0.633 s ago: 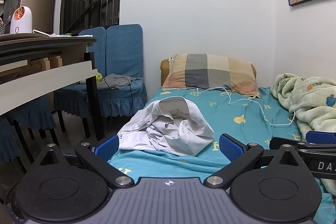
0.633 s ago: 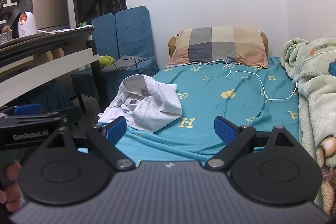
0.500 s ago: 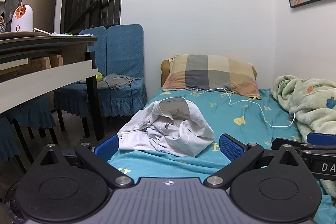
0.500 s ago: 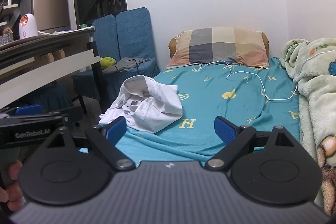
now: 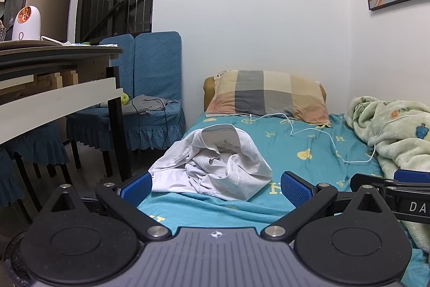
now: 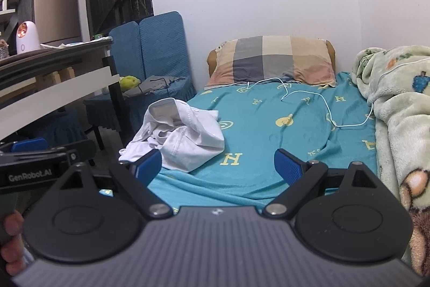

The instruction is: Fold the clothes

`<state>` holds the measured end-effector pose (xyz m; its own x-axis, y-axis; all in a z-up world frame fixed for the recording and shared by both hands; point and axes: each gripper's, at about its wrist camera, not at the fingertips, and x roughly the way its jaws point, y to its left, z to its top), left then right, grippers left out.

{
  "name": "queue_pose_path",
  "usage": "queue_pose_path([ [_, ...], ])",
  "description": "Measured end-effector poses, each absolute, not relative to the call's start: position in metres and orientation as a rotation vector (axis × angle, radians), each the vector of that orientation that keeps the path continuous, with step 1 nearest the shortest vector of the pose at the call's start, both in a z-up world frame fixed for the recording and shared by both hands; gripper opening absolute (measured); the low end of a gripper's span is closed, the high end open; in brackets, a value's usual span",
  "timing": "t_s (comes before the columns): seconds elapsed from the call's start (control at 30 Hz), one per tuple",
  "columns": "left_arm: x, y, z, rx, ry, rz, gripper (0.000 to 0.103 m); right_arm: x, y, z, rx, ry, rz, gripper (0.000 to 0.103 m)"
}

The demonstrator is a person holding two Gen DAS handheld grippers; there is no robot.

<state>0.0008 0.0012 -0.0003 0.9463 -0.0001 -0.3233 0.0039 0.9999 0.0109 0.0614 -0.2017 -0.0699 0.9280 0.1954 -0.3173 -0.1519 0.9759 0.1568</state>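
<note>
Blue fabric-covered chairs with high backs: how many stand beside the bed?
2, side by side against the wall left of the bed: the left blue fabric-covered chair and the right one. Others may be hidden.

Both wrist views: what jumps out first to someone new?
A crumpled white garment heaps at the bed's near left edge on the teal sheet, ahead of both open grippers: left, right. A checked pillow lies at the head, a white cable trails from it, and a green blanket bunches along the right.
</note>
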Motion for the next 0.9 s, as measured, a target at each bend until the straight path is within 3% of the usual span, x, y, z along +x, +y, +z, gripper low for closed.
queue_pose_path([
  [0.57,0.017,0.004,-0.004,0.016,0.385,-0.03,0.103,0.058,-0.208,-0.066,0.154,0.321,0.179,0.092],
  [0.9,0.126,0.013,-0.003,0.132,0.475,-0.057,0.098,0.06,-0.216,-0.07,0.182,0.362,0.118,0.092],
])
